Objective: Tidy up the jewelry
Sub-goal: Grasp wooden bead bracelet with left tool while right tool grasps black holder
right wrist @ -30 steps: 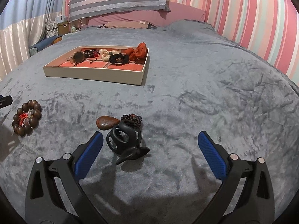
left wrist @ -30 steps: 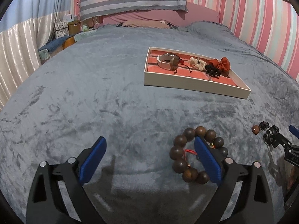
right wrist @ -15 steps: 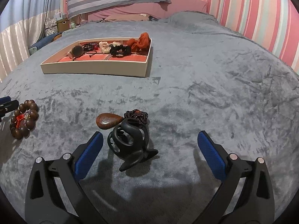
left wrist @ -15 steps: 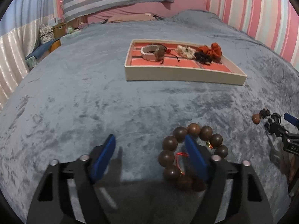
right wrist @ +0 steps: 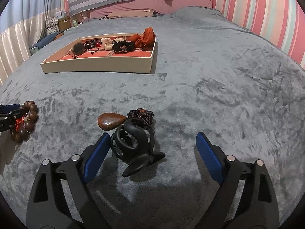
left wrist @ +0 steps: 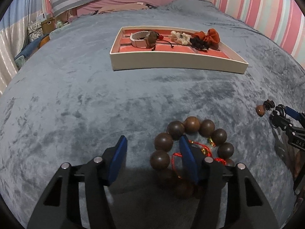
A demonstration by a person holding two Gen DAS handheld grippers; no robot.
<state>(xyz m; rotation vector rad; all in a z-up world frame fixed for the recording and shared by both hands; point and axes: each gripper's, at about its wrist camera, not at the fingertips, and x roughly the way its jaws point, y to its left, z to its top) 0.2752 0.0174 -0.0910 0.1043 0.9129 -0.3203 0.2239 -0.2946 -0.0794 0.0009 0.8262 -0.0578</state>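
- Left wrist view: the left gripper (left wrist: 152, 157) is seen lowered over a grey velvet bedspread (left wrist: 76, 95), its blue-padded jaws closing. The right pad is set inside the ring of a wooden bead bracelet (left wrist: 192, 147), the left pad outside it; the near-left beads lie between the pads, which are not yet pressed on them. A red cord with small gold charms is visible inside the ring.
- Further back, a cream jewelry tray (left wrist: 177, 64) with a coral lining is shown resting on the bedspread. A white watch (left wrist: 142, 38), a cream scrunchie (left wrist: 180, 37), a black scrunchie (left wrist: 198, 43) and a rust-orange scrunchie (left wrist: 211, 37) are held in it.
- Right wrist view: the right gripper (right wrist: 152, 152) is pictured low over the bedspread, jaws wide but closing. A black hair claw clip (right wrist: 135, 145) lies between the pads, just beside the left pad; contact cannot be told.
- A brown teardrop pendant (right wrist: 110, 121) on a dark braided cord (right wrist: 141, 114) is seen touching the far side of the clip.
- The bracelet is visible at the far left edge, well apart from the tray.
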